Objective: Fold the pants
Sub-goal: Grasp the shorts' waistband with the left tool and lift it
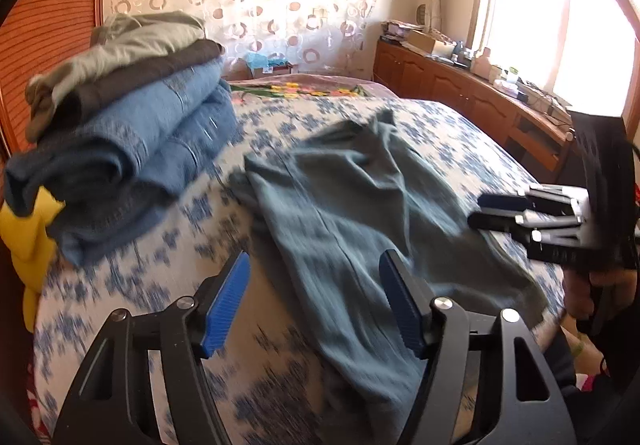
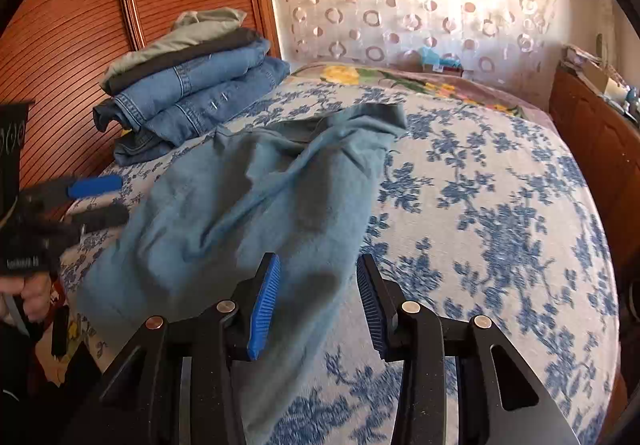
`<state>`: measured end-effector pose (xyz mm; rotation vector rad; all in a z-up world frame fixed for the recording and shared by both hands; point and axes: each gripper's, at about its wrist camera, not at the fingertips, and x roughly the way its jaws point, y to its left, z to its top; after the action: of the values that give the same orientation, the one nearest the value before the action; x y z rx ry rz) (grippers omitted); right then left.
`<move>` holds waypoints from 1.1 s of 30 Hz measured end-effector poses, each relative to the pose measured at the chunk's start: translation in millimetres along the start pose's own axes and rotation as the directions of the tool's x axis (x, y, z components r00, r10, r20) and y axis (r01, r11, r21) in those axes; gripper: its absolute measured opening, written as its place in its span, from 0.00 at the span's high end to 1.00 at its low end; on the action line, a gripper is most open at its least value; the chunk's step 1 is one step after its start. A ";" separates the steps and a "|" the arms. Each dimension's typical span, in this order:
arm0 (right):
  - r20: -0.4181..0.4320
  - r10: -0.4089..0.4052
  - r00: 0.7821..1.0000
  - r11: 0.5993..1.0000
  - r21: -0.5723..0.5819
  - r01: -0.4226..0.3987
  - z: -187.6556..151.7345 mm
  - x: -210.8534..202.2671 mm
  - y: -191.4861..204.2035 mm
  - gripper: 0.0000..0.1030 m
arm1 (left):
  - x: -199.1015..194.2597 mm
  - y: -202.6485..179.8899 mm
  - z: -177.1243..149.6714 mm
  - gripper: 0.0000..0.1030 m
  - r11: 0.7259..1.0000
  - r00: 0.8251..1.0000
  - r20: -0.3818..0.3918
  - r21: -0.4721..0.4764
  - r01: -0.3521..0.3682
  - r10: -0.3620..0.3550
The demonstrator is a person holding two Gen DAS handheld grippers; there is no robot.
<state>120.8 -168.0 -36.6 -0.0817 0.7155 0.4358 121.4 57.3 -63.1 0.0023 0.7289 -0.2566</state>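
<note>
Here, left wrist view: teal pants (image 1: 360,205) spread crumpled across a blue-flowered bedspread (image 1: 120,285), running from mid-bed toward the near edge. Left gripper (image 1: 316,297) low in frame, jaws apart, blue pads clear of the cloth; one pad over bare bedspread, the other over the pants. Nothing pinched between them. Right gripper (image 1: 492,211) at the right edge, over the pants' right side, fingers pointing inward with a gap between them, nothing seen pinched there. Part of a hand (image 1: 596,285) visible beneath its body. Seen only here: bright window (image 1: 560,25), wooden cabinet run (image 1: 460,85) with clutter on top, yellow cloth (image 1: 28,245) under the stack of folded clothes (image 1: 132,117). Picture blurred.

Right wrist view: same pants (image 2: 248,213), with a folded-over end toward mid-bed and the near end passing under the right gripper (image 2: 318,301). Jaws parted, cloth beneath the gap, pads not pressing on it. Left gripper (image 2: 104,199) at the left edge, blurred, fingers spread, tips just beside the pants' left border; fingers of a hand (image 2: 28,293) wrapped round its handle. Seen more sharply here: stitching on the folded jeans, ribbed wooden headboard (image 2: 72,45), floral blanket (image 2: 400,79) beyond the bedspread.
</note>
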 end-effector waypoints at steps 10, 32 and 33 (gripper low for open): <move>-0.020 -0.025 0.999 1.000 -0.018 0.025 3.8 22.4 4.3 0.60 | 33.7 10.2 32.2 0.48 0.999 1.000 -0.025 0.037 0.008 -0.007; -0.006 -0.033 0.999 0.998 -0.049 0.033 -3.4 22.6 9.8 0.60 | 112.0 38.8 68.1 0.65 0.995 0.984 -0.147 0.029 -0.094 0.097; -0.006 -0.034 0.999 0.998 -0.049 0.034 -3.3 22.7 9.9 0.60 | 112.9 40.6 68.8 0.65 0.995 0.984 -0.147 0.024 -0.093 0.095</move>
<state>129.9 -151.6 -53.1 -0.1407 0.7092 0.4207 256.9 64.2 -89.6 0.0722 0.8724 -0.1733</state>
